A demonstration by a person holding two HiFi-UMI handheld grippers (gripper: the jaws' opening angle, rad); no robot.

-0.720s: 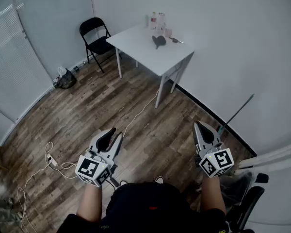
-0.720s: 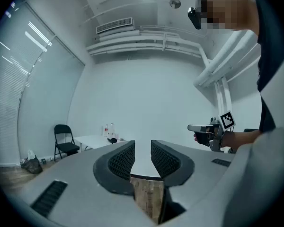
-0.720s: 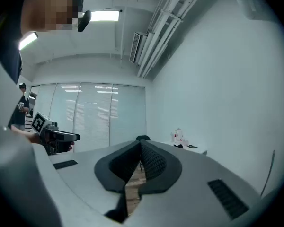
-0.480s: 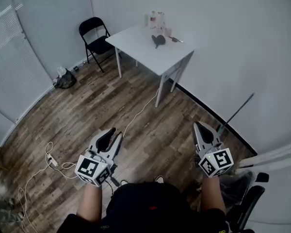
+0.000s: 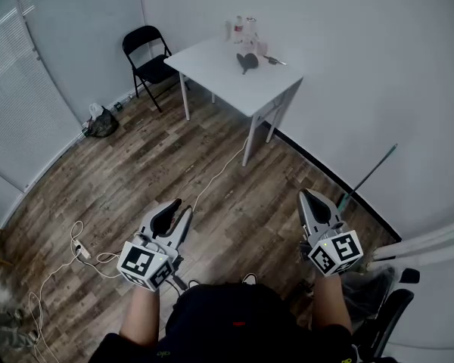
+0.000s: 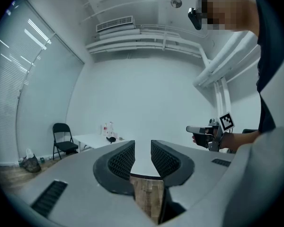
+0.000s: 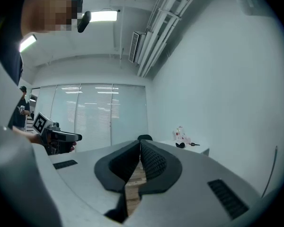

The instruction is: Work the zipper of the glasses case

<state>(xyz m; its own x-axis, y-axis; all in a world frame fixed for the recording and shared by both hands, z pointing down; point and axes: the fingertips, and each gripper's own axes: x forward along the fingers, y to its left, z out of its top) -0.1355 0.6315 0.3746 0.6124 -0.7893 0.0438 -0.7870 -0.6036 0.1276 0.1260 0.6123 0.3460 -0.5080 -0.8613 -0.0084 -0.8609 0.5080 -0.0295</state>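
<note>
At the far end of a white-walled room, a small white table (image 5: 225, 72) stands against the wall, and on it lies the dark glasses case (image 5: 247, 63). It sits near the table's back edge, just in front of a cluster of pale bottles (image 5: 244, 29), with a thin small object (image 5: 275, 62) to its right. The case is well apart from both tongs.

In the foreground the person holds both tongs level at waist height, aimed towards the table. The left tongs (image 5: 178, 206) are drawn in to a narrow slit with nothing between the pads. The right tongs (image 5: 306, 196) are pressed fully together and hold nothing.

Between the person and the table lies a stretch of wood-plank floor (image 5: 174, 161). A white cable (image 5: 216, 176) trails across it from the table legs towards the person, and more cable with a power strip (image 5: 81, 250) lies at the left. A black folding chair (image 5: 147, 59) stands left of the table, a dark bag (image 5: 102, 123) by the blinds, and a thin pole (image 5: 367, 176) leans on the right wall
</note>
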